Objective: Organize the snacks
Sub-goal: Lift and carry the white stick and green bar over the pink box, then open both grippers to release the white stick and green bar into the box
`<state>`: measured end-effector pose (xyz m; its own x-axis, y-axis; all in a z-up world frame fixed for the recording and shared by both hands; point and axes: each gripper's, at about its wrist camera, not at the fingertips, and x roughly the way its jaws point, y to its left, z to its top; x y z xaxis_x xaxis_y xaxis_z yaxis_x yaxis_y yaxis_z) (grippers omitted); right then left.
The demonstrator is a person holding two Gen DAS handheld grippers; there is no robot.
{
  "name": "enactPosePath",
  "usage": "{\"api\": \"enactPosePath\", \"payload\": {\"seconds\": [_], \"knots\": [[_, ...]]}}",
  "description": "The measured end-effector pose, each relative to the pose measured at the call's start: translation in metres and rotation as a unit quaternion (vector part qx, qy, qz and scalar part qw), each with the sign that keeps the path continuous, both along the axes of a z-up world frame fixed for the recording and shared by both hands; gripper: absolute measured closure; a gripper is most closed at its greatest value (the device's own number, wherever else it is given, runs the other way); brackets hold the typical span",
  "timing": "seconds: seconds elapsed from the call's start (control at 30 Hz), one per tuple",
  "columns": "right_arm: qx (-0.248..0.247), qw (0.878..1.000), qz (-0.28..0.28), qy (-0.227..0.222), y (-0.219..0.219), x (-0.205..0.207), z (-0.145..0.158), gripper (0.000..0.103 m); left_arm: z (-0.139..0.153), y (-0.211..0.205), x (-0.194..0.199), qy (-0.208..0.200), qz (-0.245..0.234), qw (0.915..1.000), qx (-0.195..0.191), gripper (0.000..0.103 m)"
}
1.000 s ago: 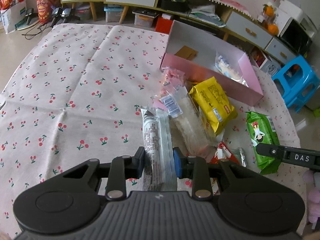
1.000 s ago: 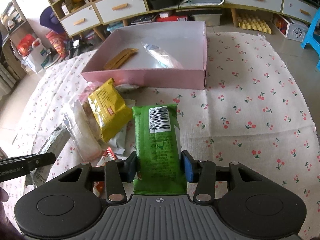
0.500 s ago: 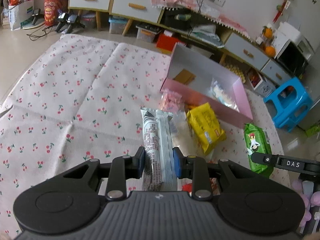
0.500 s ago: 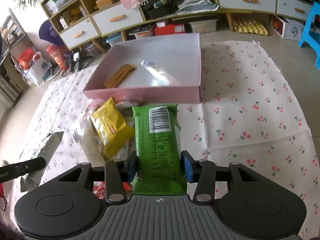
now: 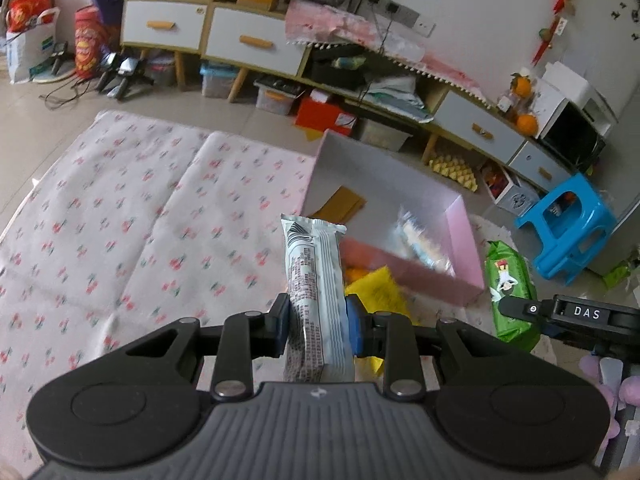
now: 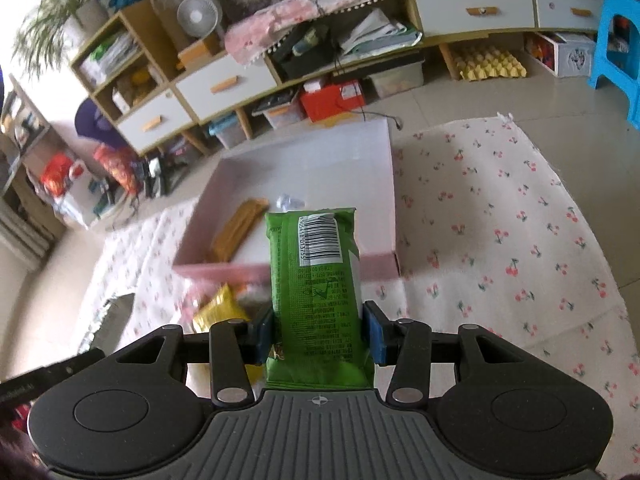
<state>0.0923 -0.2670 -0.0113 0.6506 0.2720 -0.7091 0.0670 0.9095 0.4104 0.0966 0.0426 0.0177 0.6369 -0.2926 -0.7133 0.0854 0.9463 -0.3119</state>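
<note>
My left gripper is shut on a grey-white snack pack and holds it in the air, short of the pink box. My right gripper is shut on a green snack pack, also lifted, in front of the same pink box. The green pack and the right gripper also show in the left wrist view. Inside the box lie a brown flat packet and a clear-wrapped snack. A yellow snack pack lies on the cherry-print cloth below.
The cherry-print cloth covers the floor area. Low cabinets with drawers stand behind the box. A blue stool stands at the right. A red box and storage bins sit under the cabinets.
Both grippers have risen with their packs, lifting them off the cloth and tilting up toward the pink box. The snack pile has dropped lower in both views.
</note>
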Motion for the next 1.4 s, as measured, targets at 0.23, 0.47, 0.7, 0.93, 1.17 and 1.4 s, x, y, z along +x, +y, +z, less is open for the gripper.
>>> {"api": "enactPosePath", "payload": {"seconds": [0.23, 0.47, 0.7, 0.93, 1.17, 1.4], "knots": [[0.054, 0.998, -0.03, 0.012, -0.006, 0.024, 0.001, 0.059, 0.0, -0.022, 0.044, 0.002, -0.015, 0.9998, -0.012, 0.077], [0.043, 0.999, -0.028, -0.003, -0.003, 0.061, 0.013, 0.059, -0.016, -0.041, 0.089, 0.018, -0.029, 0.9971, -0.068, 0.077], [0.039, 0.998, -0.044, -0.005, -0.015, 0.083, -0.008, 0.059, -0.033, -0.06, 0.114, 0.023, -0.021, 0.9977, -0.06, 0.077], [0.054, 0.997, -0.062, -0.005, -0.032, 0.098, -0.023, 0.059, -0.05, -0.071, 0.129, 0.04, -0.026, 0.9978, -0.044, 0.077], [0.059, 0.996, -0.061, -0.014, -0.03, 0.112, -0.032, 0.058, -0.06, -0.074, 0.131, 0.055, -0.028, 0.9977, -0.027, 0.07], [0.062, 0.996, -0.066, -0.01, -0.025, 0.12, -0.043, 0.058, -0.05, -0.077, 0.13, 0.023, -0.044, 0.9988, 0.004, 0.054]]}}
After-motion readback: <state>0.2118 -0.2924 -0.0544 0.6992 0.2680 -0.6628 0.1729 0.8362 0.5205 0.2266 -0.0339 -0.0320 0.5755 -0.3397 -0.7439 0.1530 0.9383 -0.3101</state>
